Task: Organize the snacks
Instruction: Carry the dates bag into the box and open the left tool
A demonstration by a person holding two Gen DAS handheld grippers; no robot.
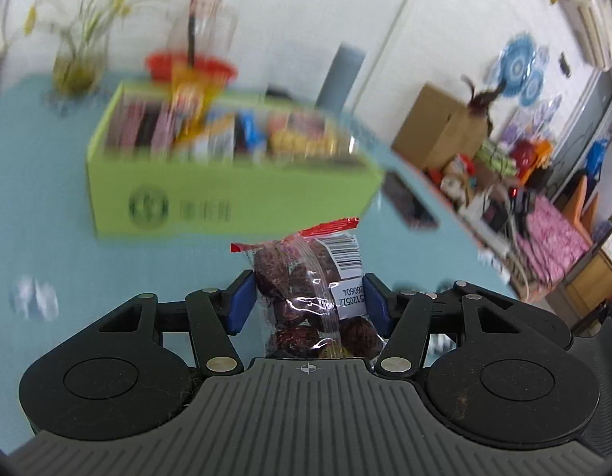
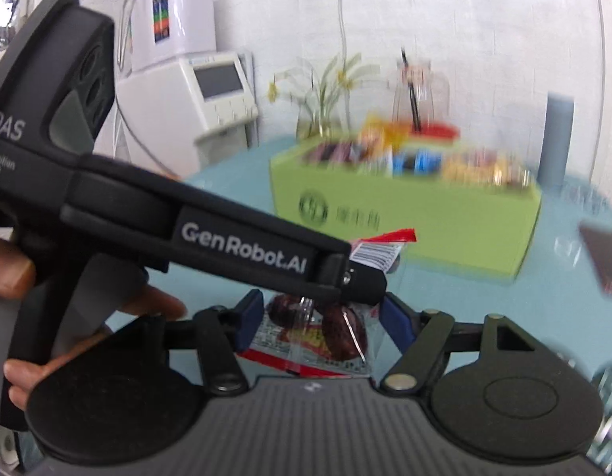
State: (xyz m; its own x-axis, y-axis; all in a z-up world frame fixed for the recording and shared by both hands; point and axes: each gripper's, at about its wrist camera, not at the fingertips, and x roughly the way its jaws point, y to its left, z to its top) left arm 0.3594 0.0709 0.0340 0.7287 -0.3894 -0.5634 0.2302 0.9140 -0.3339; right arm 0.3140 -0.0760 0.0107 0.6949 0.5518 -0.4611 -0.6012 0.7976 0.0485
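Observation:
My left gripper (image 1: 308, 297) is shut on a clear packet of red dates (image 1: 306, 289) with a red top seal and a barcode label, held upright above the blue table. My right gripper (image 2: 320, 317) is shut on a second packet of dates (image 2: 330, 333) with red print. The left gripper (image 2: 357, 273) crosses the right wrist view from the left, its packet's barcode end (image 2: 379, 252) showing just above the right gripper. A green box (image 1: 226, 174) full of mixed snack packs stands on the table ahead; it also shows in the right wrist view (image 2: 405, 206).
A glass vase of yellow flowers (image 1: 79, 55), a red basket (image 1: 191, 65) and a clear jar stand behind the box. A dark phone (image 2: 601, 258) lies on the table at right. A grey cylinder (image 2: 556, 139) stands behind the box. A white machine (image 2: 187, 99) is at left.

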